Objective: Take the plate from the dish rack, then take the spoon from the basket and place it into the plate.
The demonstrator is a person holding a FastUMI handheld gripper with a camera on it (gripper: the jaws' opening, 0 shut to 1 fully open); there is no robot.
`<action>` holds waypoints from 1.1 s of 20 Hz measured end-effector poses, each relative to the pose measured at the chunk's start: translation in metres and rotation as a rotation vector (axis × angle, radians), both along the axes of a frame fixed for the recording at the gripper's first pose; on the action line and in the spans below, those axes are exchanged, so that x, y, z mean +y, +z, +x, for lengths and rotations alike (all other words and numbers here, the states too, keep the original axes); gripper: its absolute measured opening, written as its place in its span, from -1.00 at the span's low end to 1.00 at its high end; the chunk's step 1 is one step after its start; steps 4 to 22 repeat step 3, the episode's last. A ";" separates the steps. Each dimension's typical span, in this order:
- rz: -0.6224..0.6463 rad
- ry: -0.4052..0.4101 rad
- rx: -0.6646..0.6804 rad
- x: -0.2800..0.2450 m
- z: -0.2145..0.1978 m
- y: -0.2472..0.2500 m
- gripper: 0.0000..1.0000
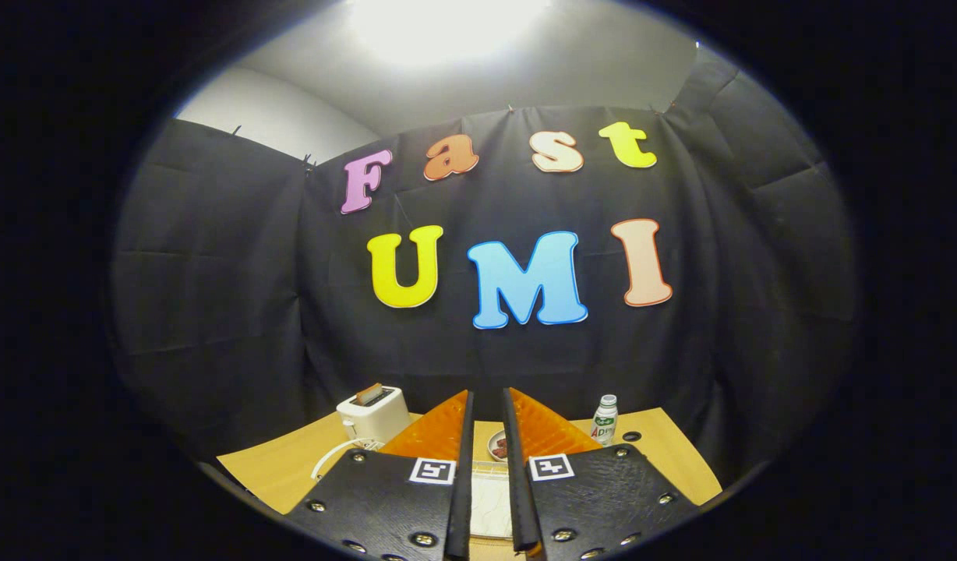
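We log a white toaster (pixel 373 413) on the tabletop (pixel 291 467), ahead and left of the hand-held gripper (pixel 487 405). Its fingers stand slightly parted, a narrow gap between them, pinching nothing. Through the gap a small plate (pixel 497 446) holding something dark sits just beyond. Right: a small white bottle (pixel 604 419), green label, writing unreadable.

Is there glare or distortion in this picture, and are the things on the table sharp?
Gripper view: a bright ceiling light glares white overhead; the fisheye lens bends the table edges; the toaster and bottle look small yet fairly sharp; the gripper, fingers slightly apart on nothing, is dim.
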State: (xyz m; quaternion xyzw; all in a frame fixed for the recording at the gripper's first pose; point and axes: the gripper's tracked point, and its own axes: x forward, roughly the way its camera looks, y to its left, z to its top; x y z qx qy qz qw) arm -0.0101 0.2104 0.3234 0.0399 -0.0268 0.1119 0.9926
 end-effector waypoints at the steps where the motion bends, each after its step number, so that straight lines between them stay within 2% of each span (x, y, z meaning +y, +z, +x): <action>1: 0.006 -0.013 -0.009 -0.006 -0.001 0.007 -0.60; 3: -0.002 -0.029 -0.038 -0.013 -0.009 0.028 -0.60; 22: -0.002 -0.029 -0.038 -0.013 -0.009 0.028 -0.60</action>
